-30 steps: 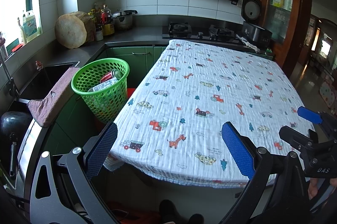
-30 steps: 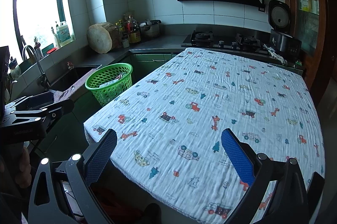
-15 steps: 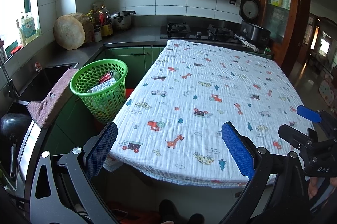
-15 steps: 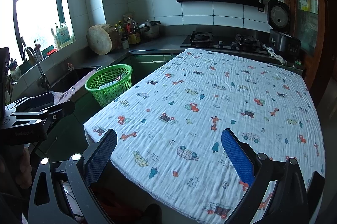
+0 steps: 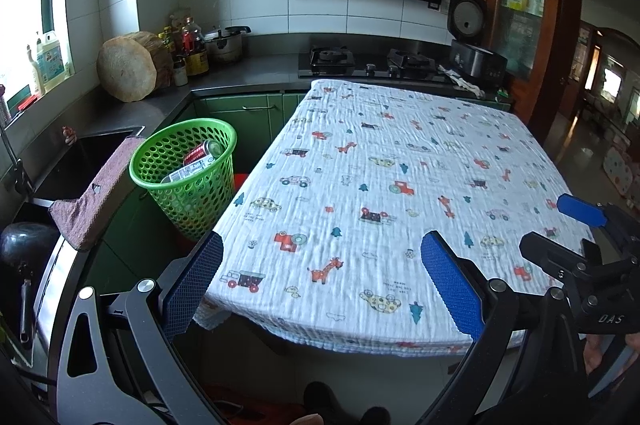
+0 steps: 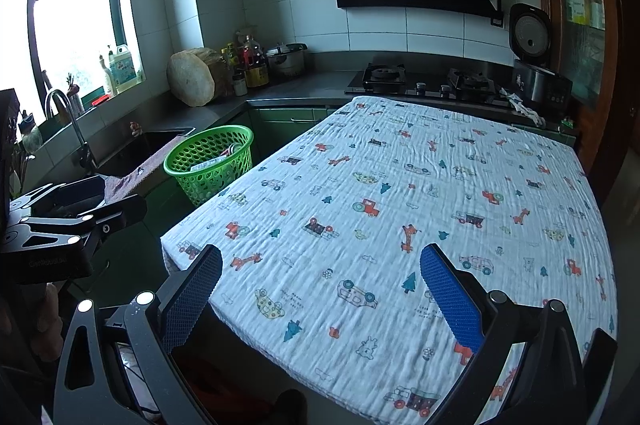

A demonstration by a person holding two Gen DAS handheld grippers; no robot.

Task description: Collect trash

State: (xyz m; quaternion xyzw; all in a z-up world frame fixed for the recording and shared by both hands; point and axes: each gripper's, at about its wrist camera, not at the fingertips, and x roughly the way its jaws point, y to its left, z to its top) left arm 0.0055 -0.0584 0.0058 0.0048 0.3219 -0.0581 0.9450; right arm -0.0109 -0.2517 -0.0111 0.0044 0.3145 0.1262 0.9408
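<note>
A green perforated basket (image 5: 188,173) stands left of the table beside the counter and holds a red can (image 5: 202,154) and a white printed carton (image 5: 187,172). It also shows in the right wrist view (image 6: 210,165). The table carries a white cloth with cartoon prints (image 5: 400,193) and no loose trash shows on it. My left gripper (image 5: 320,281) is open and empty over the table's near edge. My right gripper (image 6: 320,289) is open and empty above the near part of the cloth (image 6: 400,217); it also shows at the right of the left wrist view (image 5: 576,225).
A sink (image 5: 80,161) with a pink towel (image 5: 100,193) over its rim lies left of the basket. The counter behind holds a round wooden block (image 5: 128,69), bottles (image 5: 192,49), a pot (image 5: 226,43), a gas stove (image 5: 368,61) and a rice cooker (image 5: 472,41).
Both views have shifted slightly; the grippers stay open and empty, held back at the near edge of the table. Nothing on the table or in the basket moved.
</note>
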